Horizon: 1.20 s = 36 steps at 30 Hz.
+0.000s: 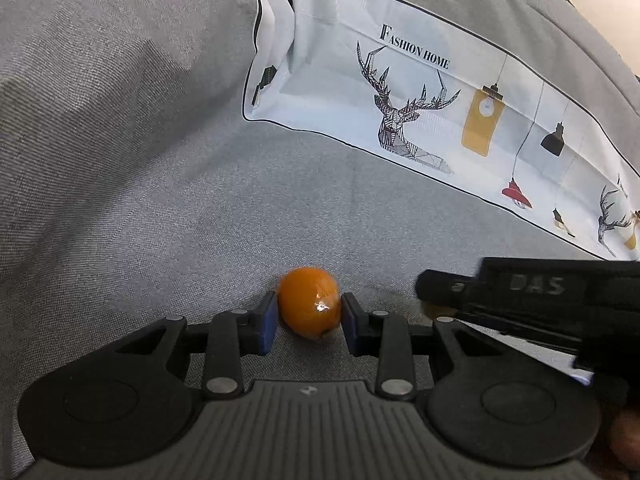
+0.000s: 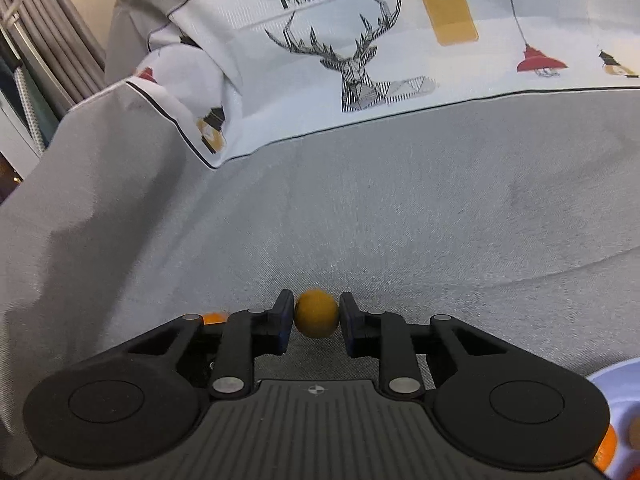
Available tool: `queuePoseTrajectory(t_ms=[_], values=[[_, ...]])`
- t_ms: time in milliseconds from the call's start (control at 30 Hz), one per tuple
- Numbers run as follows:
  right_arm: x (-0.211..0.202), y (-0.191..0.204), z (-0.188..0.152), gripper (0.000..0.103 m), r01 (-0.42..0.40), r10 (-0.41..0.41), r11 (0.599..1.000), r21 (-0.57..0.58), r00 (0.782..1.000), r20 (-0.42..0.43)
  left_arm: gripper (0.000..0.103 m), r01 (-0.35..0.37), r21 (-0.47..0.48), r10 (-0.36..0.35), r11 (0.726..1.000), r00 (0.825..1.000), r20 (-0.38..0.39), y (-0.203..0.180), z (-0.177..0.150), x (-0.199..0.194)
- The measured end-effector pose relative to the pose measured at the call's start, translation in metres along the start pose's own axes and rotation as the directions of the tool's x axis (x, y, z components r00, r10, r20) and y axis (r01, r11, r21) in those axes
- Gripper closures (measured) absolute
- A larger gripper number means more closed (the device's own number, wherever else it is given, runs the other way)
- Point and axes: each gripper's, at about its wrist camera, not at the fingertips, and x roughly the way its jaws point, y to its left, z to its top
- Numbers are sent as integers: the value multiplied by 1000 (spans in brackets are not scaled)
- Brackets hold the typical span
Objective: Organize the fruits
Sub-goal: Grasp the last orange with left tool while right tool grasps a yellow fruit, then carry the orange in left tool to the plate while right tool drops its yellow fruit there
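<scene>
Grey bedding [image 1: 160,160] spread beneath both tools, the deer-print pillow [image 1: 420,92] beyond. Left tool [image 1: 309,316] pinched a glossy orange kumquat [image 1: 309,307]; right tool [image 2: 317,318] clamped a duller yellow-orange fruit [image 2: 317,318] — both picks looked made. Nearer than that pillow, a white plate [image 2: 612,392] showed; carrying across seemed next.

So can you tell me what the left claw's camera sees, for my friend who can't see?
The left claw pinches a small orange fruit between its blue pads, just above a grey bedcover. Behind lies a white sheet printed with deer and lamps.
</scene>
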Motion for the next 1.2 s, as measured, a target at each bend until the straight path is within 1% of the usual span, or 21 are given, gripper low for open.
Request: queuePoseTrajectory(t_ms=[167,300,500,633,800,900,967,1100,1200], values=[[-36,3,0,77,16,-15,1000,-14,999,41,67,33,9,-33,999,999,36,-2,0,-16],[-83,2,-7,77,20,-18,1000,-16,996,88,67,74,35,-76,997,995,62,-10,-2,-36],[-164,-14,-32,77,38,-36,999,-6,986,165,67,159,84,-166,984,982,90,-22,-9,-74],[-203,-31,-58,77,59,-63,998,29,976,209,67,215,114,-226,970,970,92,-27,-19,-100],[-222,-49,-89,77,105,-112,993,46,972,204,67,252,181,-269,951,960,80,-40,-33,-125],[-232,-55,-100,77,134,-140,990,42,968,207,67,270,206,-289,941,955,67,-45,-42,-140],[-242,-56,-104,77,151,-153,988,27,962,227,67,283,209,-300,936,952,57,-48,-49,-148],[-256,-61,-115,77,159,-163,987,37,952,257,67,318,196,-328,928,944,19,-49,-59,-160],[-257,-65,-121,77,151,-159,987,53,954,256,67,327,220,-337,919,942,8,-54,-65,-165]])
